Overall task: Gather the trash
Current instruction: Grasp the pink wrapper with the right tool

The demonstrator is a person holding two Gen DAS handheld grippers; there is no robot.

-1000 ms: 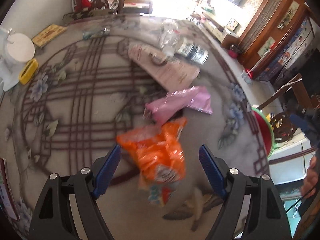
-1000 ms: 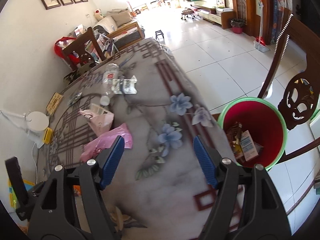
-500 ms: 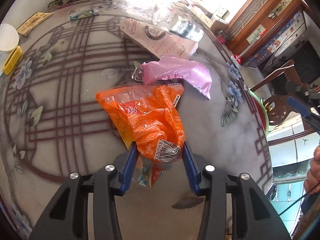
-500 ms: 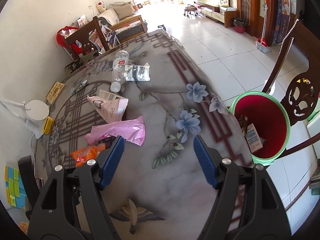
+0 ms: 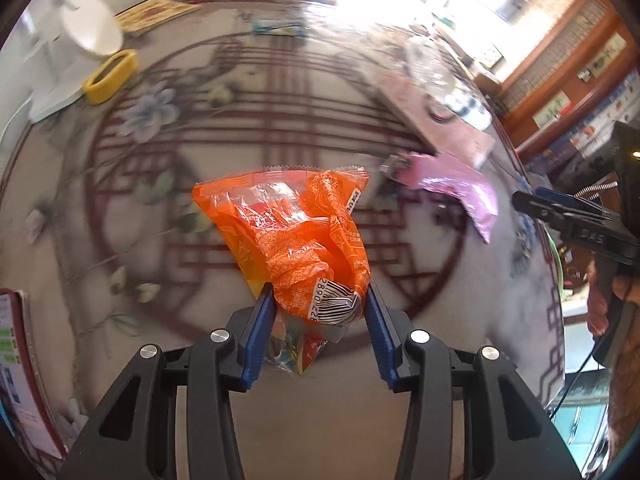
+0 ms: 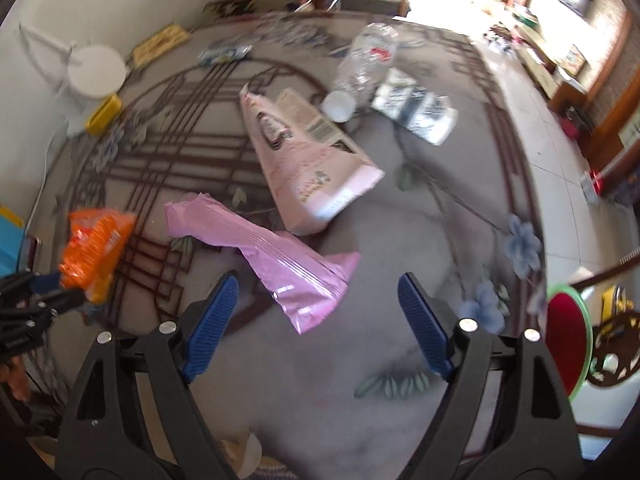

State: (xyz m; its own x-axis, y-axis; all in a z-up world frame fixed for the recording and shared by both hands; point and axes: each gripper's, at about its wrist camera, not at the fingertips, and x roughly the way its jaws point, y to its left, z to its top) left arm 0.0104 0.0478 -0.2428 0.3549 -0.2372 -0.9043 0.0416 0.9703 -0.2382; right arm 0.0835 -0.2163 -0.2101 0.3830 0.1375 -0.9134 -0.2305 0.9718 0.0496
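We record a table (image 6: pixel 400 264) covered with a grey cloth printed in dark red lattice lines and blue flowers. Lying directly on it: a pink plastic bag (image 6: pixel 276 256) near the front, a pale pink carton (image 6: pixel 308 164) flat just behind it, a clear plastic bottle (image 6: pixel 366 60) on its side with its white cap toward the carton, and a silver-white wrapper (image 6: pixel 416 110) beside the bottle. Toward the wall stand a white round lamp base (image 6: pixel 96 70), a yellow object (image 6: pixel 104 114) and a yellow booklet (image 6: pixel 160 42).
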